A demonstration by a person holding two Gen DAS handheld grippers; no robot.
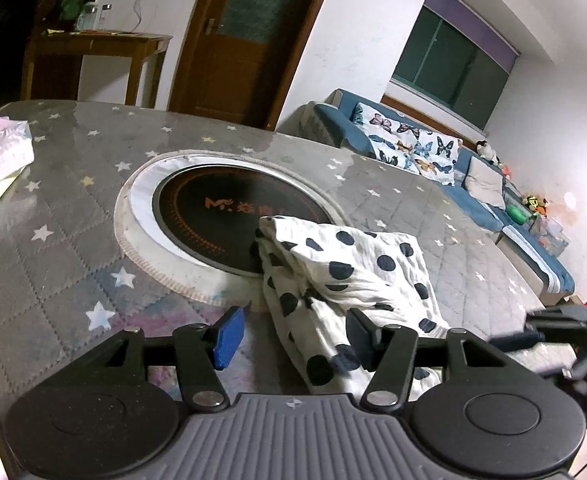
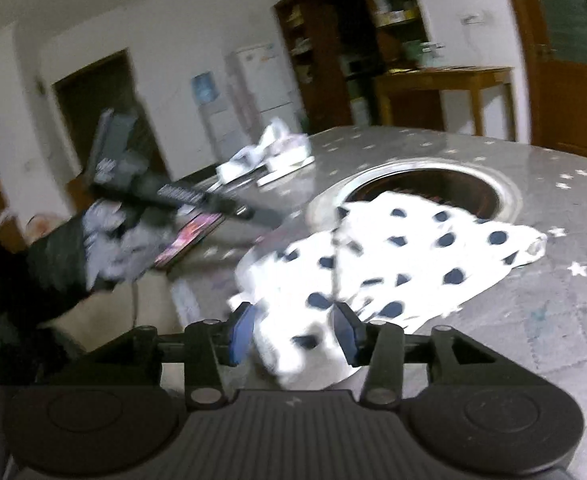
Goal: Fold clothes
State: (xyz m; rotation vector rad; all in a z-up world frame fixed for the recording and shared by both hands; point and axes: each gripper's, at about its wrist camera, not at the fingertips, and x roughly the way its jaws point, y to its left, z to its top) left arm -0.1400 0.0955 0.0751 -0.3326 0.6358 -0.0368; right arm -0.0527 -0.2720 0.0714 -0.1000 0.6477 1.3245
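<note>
Jaws apart on the left gripper (image 1: pixel 289 338), polka-dot cloth (image 1: pixel 345 264) lying loose between them, not pinched. That cloth sits bunched on the starry bench (image 1: pixel 65 240), one edge draped over the round black cooktop (image 1: pixel 213 216). Right gripper (image 2: pixel 291 334), jaws parted too, cloth between, pads clear.

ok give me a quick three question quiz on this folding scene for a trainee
1. True or false: the polka-dot cloth partly overlaps the round cooktop set in the table.
2. What lies between the right gripper fingers? A) a phone B) the cloth C) a tissue pack
3. Are the left gripper fingers pressing on anything?

Key: 1 true; 2 B; 3 no, they stand apart with only the cloth's edge between them.
</note>
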